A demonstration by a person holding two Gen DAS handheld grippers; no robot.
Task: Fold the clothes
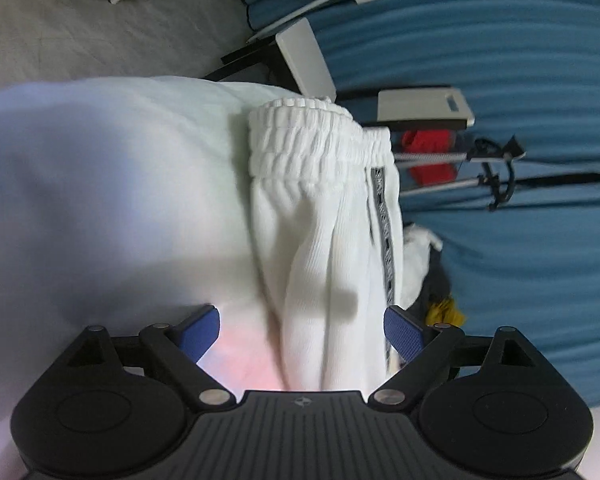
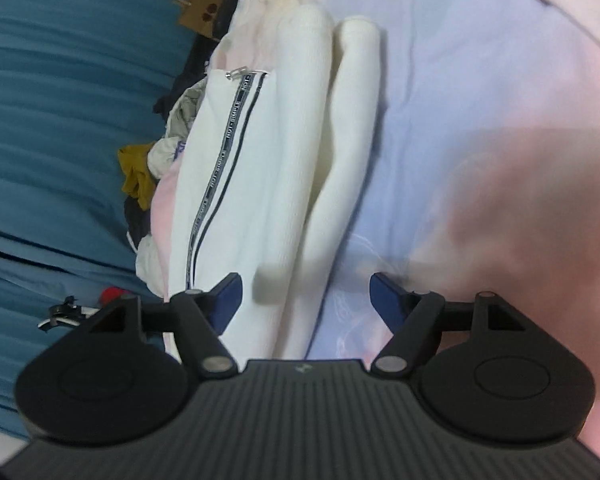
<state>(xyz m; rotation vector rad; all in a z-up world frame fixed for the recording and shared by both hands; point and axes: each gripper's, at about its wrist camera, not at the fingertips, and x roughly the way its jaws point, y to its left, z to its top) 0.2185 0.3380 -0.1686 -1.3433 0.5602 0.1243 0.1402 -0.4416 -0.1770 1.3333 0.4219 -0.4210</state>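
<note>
White track pants with a black-and-grey side stripe lie lengthwise on a pale sheet. In the left wrist view the elastic waistband is at the far end. My left gripper is open, its blue pads either side of the pants fabric, not closed on it. In the right wrist view the pants stretch away with the two leg ends at the far end. My right gripper is open, its pads straddling the near part of the pants.
A pile of other clothes, mustard, grey and dark, lies beside the pants at the sheet's edge. A blue curtain is behind. A tripod, a red item and white furniture stand nearby.
</note>
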